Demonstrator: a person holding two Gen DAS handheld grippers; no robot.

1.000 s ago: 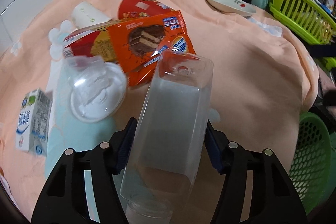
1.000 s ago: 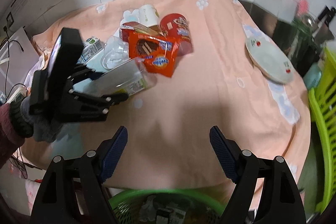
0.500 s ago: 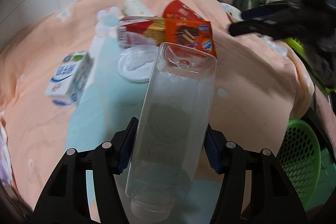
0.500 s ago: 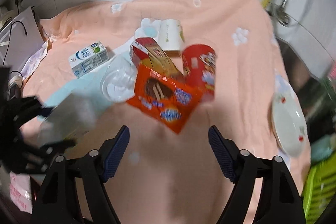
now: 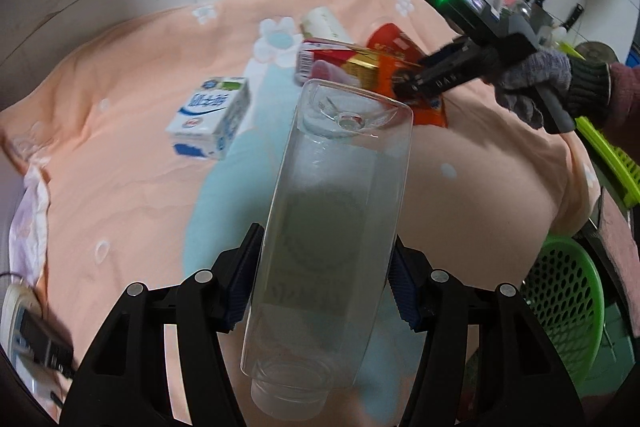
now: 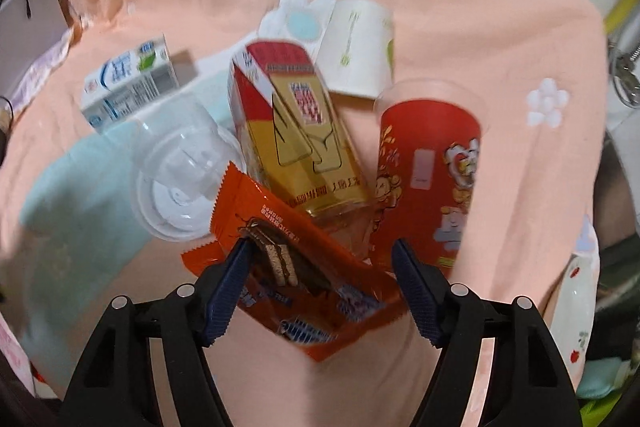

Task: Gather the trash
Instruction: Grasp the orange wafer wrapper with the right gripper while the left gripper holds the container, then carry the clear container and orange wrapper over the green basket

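We hold a clear plastic bottle (image 5: 332, 227) clamped between the pads of our left hand-held gripper (image 5: 324, 287), its base pointing far out over the peach cloth (image 5: 120, 167) on the desk. Our right hand-held gripper (image 6: 320, 287) has its fingers spread apart on either side of the orange snack wrapper (image 6: 304, 279), not closed on it. Beyond the wrapper lie a red-and-gold carton (image 6: 296, 131), a red cup (image 6: 428, 179), a clear lid (image 6: 180, 187), a milk carton (image 6: 128, 87) far left and a white paper cup (image 6: 360, 47); a green basket (image 5: 568, 299) sits near right below the desk edge.
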